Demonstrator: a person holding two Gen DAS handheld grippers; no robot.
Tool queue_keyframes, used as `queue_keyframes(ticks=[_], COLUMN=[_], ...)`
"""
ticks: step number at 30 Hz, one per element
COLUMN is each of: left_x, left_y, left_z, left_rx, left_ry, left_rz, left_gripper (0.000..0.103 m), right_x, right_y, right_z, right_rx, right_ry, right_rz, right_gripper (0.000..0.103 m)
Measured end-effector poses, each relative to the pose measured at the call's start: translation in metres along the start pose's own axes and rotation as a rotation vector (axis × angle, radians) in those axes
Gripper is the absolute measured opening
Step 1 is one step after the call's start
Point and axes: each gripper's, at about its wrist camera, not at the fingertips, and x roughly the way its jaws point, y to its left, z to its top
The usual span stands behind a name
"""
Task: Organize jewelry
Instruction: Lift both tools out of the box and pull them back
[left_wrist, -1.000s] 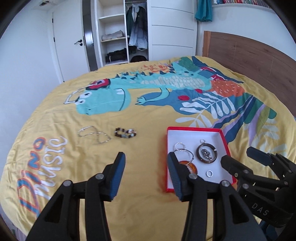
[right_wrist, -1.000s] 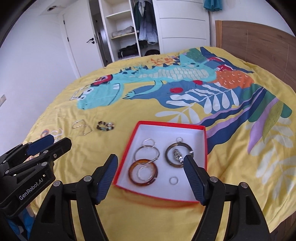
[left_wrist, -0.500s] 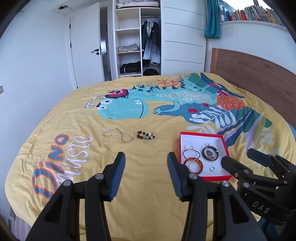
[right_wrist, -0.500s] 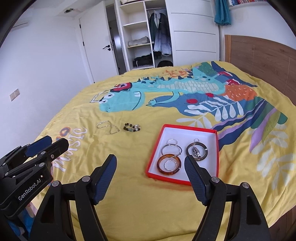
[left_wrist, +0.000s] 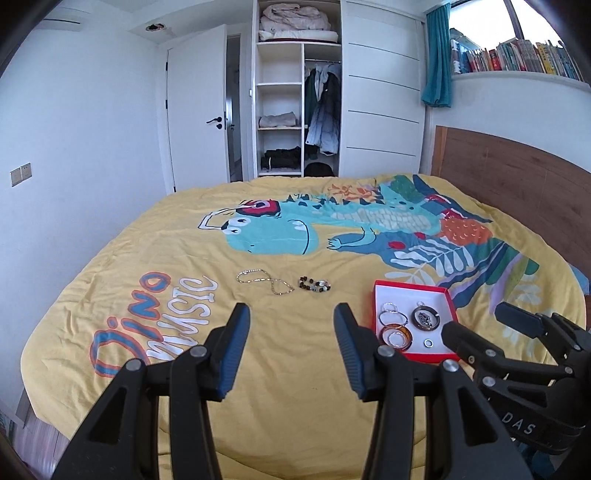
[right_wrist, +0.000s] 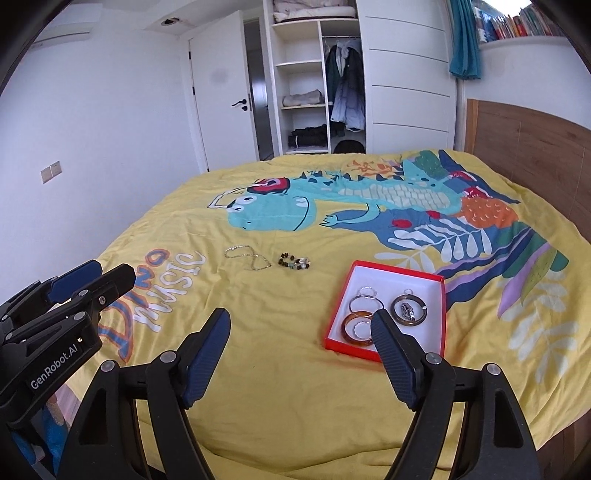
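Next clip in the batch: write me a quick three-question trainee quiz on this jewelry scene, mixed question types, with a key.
1. True or false: the chain necklace lies inside the red box.
2. Multiple choice: the beaded bracelet rests A) in the box, B) on the yellow bedspread between necklace and box, C) in the right gripper.
3. Fill in: the left gripper holds ____.

Key: 1 false, it lies on the bedspread left of the bracelet. 2 B. 3 nothing; both grippers are open and off the bed.
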Motion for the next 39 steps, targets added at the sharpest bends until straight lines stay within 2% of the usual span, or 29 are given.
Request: queue_keyframes(ticks=[13,20,31,34,39], left_x=[-0.029,-0.024,0.028,0.05,0.099], left_y=[0.014,0.02,0.028,0.035,0.049], left_z=[0.002,0.001,-0.001,-0.004,-0.004], left_rx=[-0.025,-0.042,-0.035,-0.04,-0.052], left_ry=[-0.064,-0.05,0.047,0.083,0.162], left_rz=[-0.003,-0.006,0.034,0.049,0.054], left_gripper=[0.046,0.046,0.047,0.052,0.053], right_x=[-0.03,-0.024,0.016,0.034,0.076], right_y=[0.016,0.02,0.023,0.024,0.024], right_z=[0.006,0.006,0.009,0.012,0.021], right_rx=[-0.038,-0.046,-0.061,-0.069,-0.08], right_ry=[-0.062,-0.057,-0.004,0.015,0.059], right_rz=[0.003,0.01,0.037,0.044,0.067], right_gripper=[0.08,0.08,0.08,0.08,0.08])
